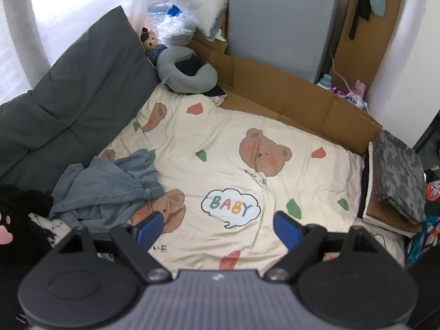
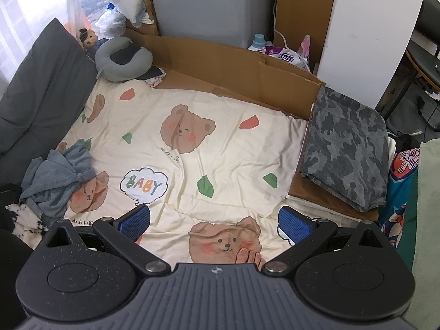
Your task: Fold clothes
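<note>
Blue garment (image 1: 110, 189) lies crumpled at the bed sheet's (image 1: 220, 148) left edge; both grippers (image 1: 217, 227) (image 2: 214, 220), jaws wide and empty, should spread it flat first.

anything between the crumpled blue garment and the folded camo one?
Only bare bear-print sheet between the blue garment and the camo garment; no other clothing. Clearest in the right wrist view.

blue garment (image 1: 110, 189), grey camouflage folded cloth (image 2: 346, 148)
</note>
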A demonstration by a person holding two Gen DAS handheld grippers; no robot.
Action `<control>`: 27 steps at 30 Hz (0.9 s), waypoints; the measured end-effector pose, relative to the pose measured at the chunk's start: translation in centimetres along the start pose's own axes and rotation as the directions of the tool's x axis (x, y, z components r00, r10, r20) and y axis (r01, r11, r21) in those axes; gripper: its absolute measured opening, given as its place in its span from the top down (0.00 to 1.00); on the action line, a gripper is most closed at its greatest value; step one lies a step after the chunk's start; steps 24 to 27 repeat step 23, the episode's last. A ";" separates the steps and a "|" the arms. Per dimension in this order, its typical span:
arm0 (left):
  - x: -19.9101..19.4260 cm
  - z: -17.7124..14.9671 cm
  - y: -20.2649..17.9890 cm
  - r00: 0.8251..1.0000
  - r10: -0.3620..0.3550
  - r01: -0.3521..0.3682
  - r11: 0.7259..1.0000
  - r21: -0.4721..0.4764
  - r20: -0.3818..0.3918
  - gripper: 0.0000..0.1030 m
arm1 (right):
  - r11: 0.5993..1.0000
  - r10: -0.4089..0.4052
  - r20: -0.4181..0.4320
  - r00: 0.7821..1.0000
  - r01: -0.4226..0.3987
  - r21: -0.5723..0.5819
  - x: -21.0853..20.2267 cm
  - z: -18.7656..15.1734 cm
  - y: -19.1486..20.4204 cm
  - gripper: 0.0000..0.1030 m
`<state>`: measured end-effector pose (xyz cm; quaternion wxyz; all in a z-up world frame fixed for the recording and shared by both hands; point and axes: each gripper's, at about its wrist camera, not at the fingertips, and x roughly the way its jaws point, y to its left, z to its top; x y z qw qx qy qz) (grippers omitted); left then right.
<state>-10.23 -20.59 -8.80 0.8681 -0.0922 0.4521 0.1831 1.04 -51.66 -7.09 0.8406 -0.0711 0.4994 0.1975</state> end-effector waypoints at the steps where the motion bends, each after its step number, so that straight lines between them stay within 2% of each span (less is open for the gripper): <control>1: 0.0 0.0 0.0 1.000 0.000 0.000 1.000 0.000 0.000 0.14 | 1.000 -0.001 0.001 1.000 0.001 0.000 0.0 0.0 0.0 0.01; 17: -0.3 -0.2 -0.2 1.000 0.019 -0.019 1.000 0.004 -0.001 0.14 | 1.000 0.003 0.018 1.000 -0.004 0.016 -0.4 -0.2 -0.3 0.01; 27: -0.2 0.0 -0.2 1.000 0.019 -0.019 1.000 0.008 -0.004 0.11 | 1.000 0.009 0.022 1.000 -0.010 0.022 -0.5 -0.3 -0.5 0.01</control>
